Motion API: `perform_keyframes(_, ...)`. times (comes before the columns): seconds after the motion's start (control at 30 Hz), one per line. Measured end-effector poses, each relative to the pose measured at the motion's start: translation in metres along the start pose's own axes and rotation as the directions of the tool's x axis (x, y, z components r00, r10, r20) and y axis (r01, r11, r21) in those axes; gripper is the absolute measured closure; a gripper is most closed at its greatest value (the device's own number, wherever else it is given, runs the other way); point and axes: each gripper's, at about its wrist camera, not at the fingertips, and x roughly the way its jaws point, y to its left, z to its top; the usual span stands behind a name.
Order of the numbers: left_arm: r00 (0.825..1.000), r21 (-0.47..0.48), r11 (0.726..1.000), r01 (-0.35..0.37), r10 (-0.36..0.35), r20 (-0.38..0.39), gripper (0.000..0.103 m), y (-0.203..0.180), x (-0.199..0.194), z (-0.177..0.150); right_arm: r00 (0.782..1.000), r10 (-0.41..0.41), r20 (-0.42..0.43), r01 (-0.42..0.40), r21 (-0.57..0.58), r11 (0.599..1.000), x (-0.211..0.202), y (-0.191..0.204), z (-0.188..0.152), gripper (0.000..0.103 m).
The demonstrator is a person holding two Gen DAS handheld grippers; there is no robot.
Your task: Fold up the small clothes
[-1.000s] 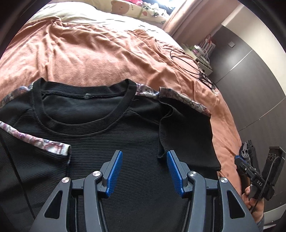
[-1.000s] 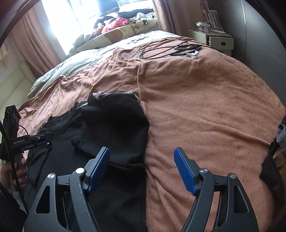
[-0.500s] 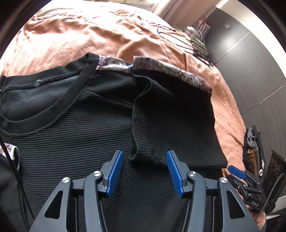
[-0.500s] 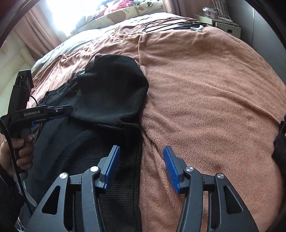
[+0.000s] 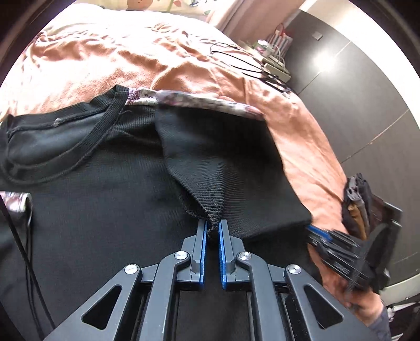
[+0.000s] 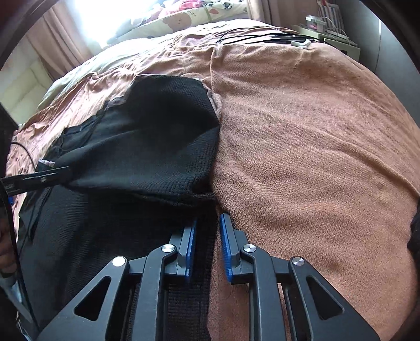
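A black ribbed shirt (image 5: 105, 223) with floral shoulder trim (image 5: 204, 102) lies flat on the bed, its right sleeve (image 5: 223, 162) folded in over the chest. My left gripper (image 5: 212, 223) is shut on that sleeve's hem, and the cloth bunches to a point between the blue pads. In the right wrist view the shirt (image 6: 118, 223) fills the left half. My right gripper (image 6: 207, 220) straddles the shirt's side edge just below the sleeve (image 6: 157, 136). Its jaws are closing, with the edge between the pads and a narrow gap left. The left gripper (image 6: 39, 179) shows at the left there.
A brown blanket (image 6: 315, 131) covers the bed. Black cables (image 6: 262, 36) lie at its far end near a bedside table (image 6: 338, 39). A patterned pillow (image 6: 183, 18) sits at the head. A pile of clothes (image 5: 357, 199) lies by the bed's right edge, before a dark wardrobe (image 5: 354, 91).
My left gripper slid right to the folded sleeve's hem and shut on it. My right gripper sank to the shirt's side edge and its jaws narrowed from wide apart to a small gap.
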Motion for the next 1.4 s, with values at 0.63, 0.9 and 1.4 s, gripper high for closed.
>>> perform_keyframes(0.63,0.996,-0.056,0.998,-0.034,0.029,-0.085,0.095,-0.007,-0.012,-0.071,0.995,0.097,0.032,-0.1,0.126,0.987,-0.044,-0.007,-0.005,0.088)
perform_keyframes(0.9,0.997,-0.06,0.997,-0.054,0.05,-0.06,0.054,0.006,-0.029,-0.065,0.991,0.11,0.076,-0.119,0.129,0.984,-0.044,-0.007,0.001,0.054)
perform_keyframes(1.4,0.981,-0.156,0.969,-0.189,0.194,0.015,0.054,0.072,-0.025,-0.008,0.997,0.068,0.043,-0.072,0.112,0.991,-0.007,-0.004,0.01,0.089)
